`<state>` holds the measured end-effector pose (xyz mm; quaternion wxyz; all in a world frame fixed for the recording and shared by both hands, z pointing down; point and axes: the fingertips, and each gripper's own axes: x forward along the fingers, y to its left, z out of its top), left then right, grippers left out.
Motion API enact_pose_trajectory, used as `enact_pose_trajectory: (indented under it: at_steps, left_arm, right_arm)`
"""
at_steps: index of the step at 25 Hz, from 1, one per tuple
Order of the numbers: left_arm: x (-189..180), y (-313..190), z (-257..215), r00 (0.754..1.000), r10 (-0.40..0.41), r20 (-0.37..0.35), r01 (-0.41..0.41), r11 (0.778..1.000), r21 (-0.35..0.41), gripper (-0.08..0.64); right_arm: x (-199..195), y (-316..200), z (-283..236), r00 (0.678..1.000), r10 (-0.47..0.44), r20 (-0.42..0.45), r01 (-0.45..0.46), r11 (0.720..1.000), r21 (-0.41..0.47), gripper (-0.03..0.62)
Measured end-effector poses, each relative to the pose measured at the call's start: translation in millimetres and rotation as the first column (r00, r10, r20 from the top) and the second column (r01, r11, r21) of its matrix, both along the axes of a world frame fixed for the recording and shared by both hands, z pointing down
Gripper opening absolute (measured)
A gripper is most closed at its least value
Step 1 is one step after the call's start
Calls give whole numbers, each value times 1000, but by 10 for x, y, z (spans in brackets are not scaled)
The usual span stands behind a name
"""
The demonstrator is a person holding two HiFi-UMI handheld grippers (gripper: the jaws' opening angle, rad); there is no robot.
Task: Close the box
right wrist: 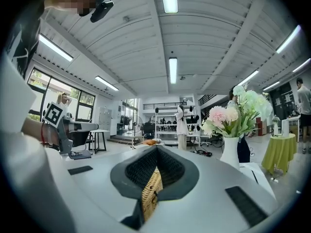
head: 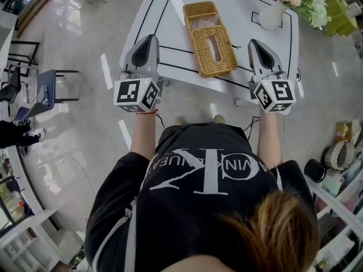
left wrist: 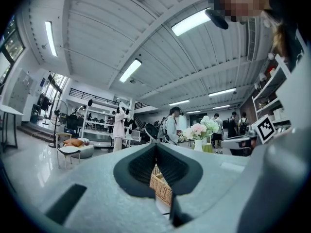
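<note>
Here, in the head view, the box [head: 199, 11] stands open on the white table [head: 164, 21], and its wicker lid [head: 226, 58], the one with the oval slot, lies flat on the table on the near side of the box, touching its near edge. I cannot tell if a hinge joins them. The left gripper [head: 151, 38] and the right gripper [head: 253, 42] hover at the near edge of the table, one at each side of the lid and apart from it. A vase with flowers [head: 272, 13] stands at the far right, near the box.

In the left gripper view, the jaws are pressed together at the tips and nothing is between them. Some wicker shows behind them, beyond the tips.

In the right gripper view it is the same: the jaws are together and empty, with the wicker behind and the vase at the right.

In my judgement the box is not yet closed, because the lid must come over the open body. To do this well, one gripper should take the lid at its near edge or get under it, then lift and turn it over in a smooth arc. The other gripper can steady the light box so it does not slide toward the vase. The lid should meet the rim evenly on all sides.
</note>
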<state>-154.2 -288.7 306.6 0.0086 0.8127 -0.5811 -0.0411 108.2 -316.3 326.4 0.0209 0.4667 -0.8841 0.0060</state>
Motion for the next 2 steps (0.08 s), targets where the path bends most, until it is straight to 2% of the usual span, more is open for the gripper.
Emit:
enact_pose_trajectory:
  at_steps: [2]
  left_arm:
    - [3, 1, -1, 1000, 1, 0, -1, 1000, -1, 11]
  right_arm:
    - [9, 2, -12, 1000, 4, 4, -4, 1000, 1, -2]
